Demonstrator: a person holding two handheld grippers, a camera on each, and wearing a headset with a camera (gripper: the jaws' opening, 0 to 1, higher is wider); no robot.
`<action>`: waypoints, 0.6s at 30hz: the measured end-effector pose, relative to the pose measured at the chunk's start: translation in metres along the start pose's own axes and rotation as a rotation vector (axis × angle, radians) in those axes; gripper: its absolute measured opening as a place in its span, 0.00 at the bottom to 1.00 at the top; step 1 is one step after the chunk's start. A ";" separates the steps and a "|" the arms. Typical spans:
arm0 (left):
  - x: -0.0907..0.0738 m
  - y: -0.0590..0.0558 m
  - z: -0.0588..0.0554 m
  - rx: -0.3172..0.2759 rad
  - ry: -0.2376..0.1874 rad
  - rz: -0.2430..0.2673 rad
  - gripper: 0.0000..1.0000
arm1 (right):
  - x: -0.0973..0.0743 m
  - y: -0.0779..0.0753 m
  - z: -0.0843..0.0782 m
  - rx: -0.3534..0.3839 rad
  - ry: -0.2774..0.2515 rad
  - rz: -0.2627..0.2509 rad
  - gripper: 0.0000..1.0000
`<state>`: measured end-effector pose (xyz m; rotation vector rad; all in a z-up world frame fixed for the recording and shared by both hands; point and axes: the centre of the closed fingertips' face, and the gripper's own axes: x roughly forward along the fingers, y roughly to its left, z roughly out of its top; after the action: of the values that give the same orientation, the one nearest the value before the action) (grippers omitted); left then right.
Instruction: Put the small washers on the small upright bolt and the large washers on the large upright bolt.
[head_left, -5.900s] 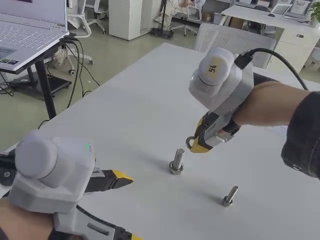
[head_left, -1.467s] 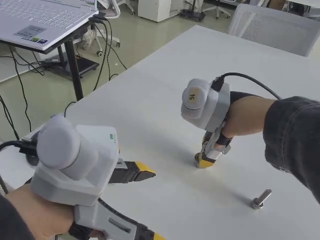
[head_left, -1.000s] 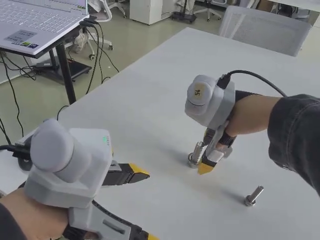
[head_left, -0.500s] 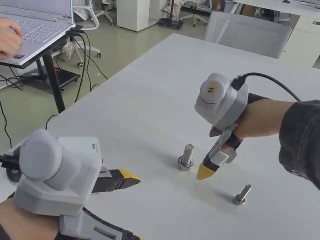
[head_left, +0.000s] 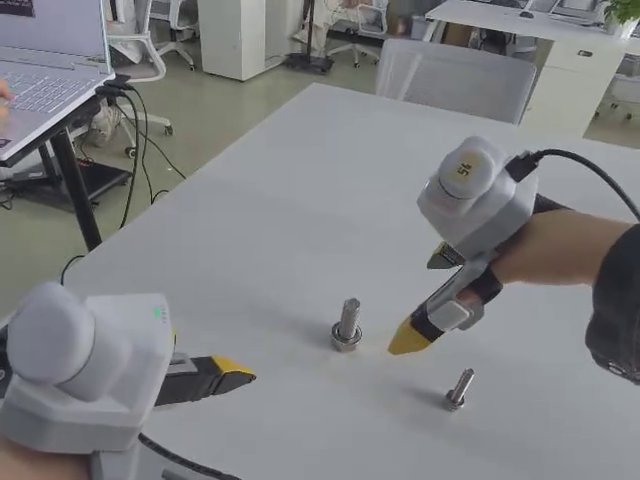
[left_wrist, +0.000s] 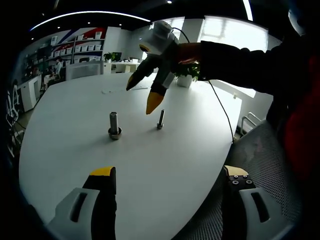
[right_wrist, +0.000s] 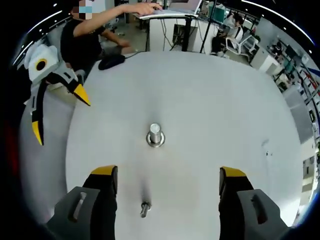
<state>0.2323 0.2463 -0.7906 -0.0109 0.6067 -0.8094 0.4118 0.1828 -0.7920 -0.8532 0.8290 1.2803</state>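
The right tongs (right_wrist: 168, 175) are spread and empty, lifted off to the right of the large bolt (head_left: 347, 322), near it but clear of it. A washer (head_left: 347, 342) sits round that bolt's foot. A second and a half ago these tongs were down over the bolt, and some seconds before that they carried a washer above it. I judge that the washer was dropped on and let go. How many are stacked there is too small to tell.

The small bolt (head_left: 459, 387) stands on the worktop (head_left: 280, 200) near the right tongs' lower tip, apart from the large one. It has a collar at its base, but I cannot say whether that is a washer or the bolt head.

The left tongs (left_wrist: 168, 172) are also spread and empty. They are held low at the near edge, well apart from both bolts, much as before.

This placing looks done. The next step would be fetching another washer, if any remain.
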 end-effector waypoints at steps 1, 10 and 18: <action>0.000 0.000 0.000 0.000 0.001 -0.001 0.87 | -0.004 0.000 -0.001 0.007 -0.008 -0.004 0.85; -0.001 -0.001 0.004 0.002 0.005 -0.006 0.87 | -0.033 0.005 -0.028 0.100 -0.082 -0.064 0.85; 0.000 -0.005 0.006 0.005 -0.002 -0.018 0.87 | -0.056 0.029 -0.050 0.185 -0.149 -0.107 0.85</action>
<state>0.2313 0.2417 -0.7845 -0.0121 0.6038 -0.8284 0.3746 0.1157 -0.7672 -0.6381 0.7600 1.1390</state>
